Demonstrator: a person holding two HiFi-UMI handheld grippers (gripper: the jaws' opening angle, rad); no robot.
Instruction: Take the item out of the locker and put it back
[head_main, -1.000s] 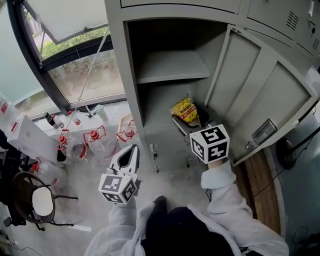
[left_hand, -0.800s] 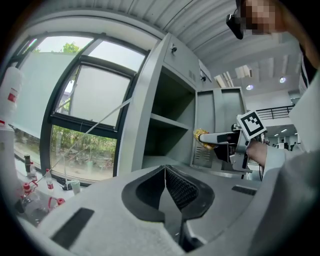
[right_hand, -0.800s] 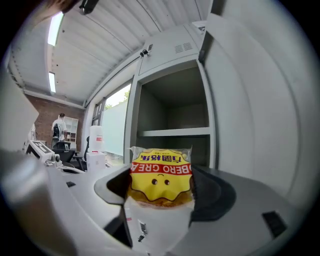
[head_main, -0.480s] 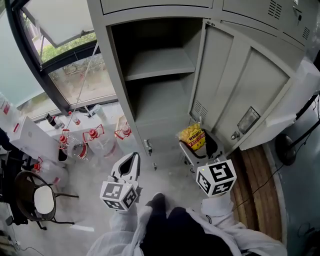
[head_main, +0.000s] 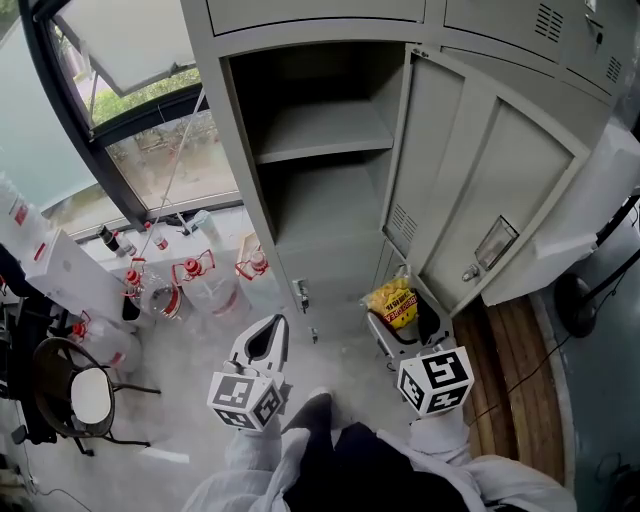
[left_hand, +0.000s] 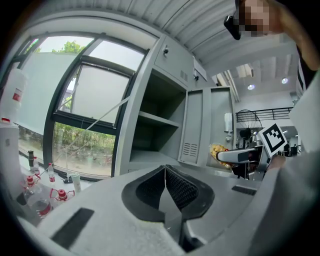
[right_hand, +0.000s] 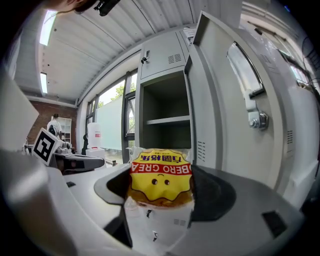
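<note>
Since a moment ago the right tongs (head_main: 403, 322) have drawn the snack packet (head_main: 392, 298) out of the locker (head_main: 256, 200). It now hangs clamped between them just below the open door (head_main: 480, 200), so the taking-out looks done and the putting-back is all still ahead. Crinkly clear film with a glossy yellow, scallop-edged label, it looks soft against the locker's flat matte grey steel and bare shelf (head_main: 320, 130), while the left tongs (head_main: 270, 330), pressed together on nothing, hover below the locker's left post.
</note>
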